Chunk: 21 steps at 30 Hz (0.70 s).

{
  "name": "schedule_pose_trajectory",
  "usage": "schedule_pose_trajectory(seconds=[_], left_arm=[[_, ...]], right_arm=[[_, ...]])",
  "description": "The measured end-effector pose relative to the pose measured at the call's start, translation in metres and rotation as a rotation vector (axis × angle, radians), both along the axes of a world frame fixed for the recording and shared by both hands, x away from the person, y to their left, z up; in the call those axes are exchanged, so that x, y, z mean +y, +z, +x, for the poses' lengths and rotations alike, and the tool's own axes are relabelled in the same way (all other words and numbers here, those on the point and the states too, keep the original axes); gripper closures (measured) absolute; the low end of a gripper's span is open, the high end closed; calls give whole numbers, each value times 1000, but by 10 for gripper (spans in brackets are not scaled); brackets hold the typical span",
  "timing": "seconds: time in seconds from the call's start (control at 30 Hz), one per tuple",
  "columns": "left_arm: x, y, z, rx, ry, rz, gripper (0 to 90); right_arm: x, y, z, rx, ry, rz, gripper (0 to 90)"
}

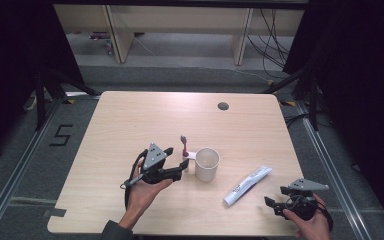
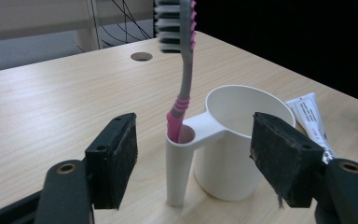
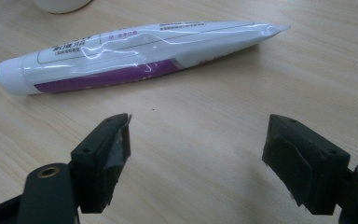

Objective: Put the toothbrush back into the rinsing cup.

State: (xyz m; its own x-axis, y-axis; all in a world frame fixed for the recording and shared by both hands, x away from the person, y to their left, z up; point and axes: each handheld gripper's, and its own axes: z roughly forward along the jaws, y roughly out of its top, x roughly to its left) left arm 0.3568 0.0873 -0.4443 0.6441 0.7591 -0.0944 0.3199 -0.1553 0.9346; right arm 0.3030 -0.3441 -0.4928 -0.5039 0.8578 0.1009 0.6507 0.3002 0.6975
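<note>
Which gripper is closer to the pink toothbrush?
The left gripper. Its open jaws sit on either side of the pink toothbrush, which stands in the white cup's holder. The right gripper rests farther off, near the table edge, beyond the white toothpaste tube.

Pale wood-grain table (image 2: 51, 102), matt and smooth. The cup (image 2: 242, 140) looks like white plastic with a soft satin sheen. The toothbrush (image 2: 182, 84) shows pink and grey plastic, ribbed at the grip. The toothpaste tube (image 3: 135, 56) is glossy, crinkled film. Left claw (image 2: 193, 161) pads look rough, black, rubbery.
</note>
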Motion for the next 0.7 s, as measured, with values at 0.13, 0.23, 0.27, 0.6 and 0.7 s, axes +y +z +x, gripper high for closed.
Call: schedule_pose_trajectory(seconds=[0.13,0.23,0.27,0.6,0.7], left_arm=[[4,-1,-6,16,0,2,300],[6,-2,-8,19,-5,-3,297],[9,-2,-10,25,-2,3,296],[19,-9,-26,44,-8,29,284],[22,-12,-30,48,-5,23,277]], right_arm=[[0,0,0,2,0,1,234],[0,0,-1,3,-5,-1,234],[0,-1,0,1,0,8,234],[-2,-1,0,2,-3,3,234],[-2,-1,0,-4,1,3,234]])
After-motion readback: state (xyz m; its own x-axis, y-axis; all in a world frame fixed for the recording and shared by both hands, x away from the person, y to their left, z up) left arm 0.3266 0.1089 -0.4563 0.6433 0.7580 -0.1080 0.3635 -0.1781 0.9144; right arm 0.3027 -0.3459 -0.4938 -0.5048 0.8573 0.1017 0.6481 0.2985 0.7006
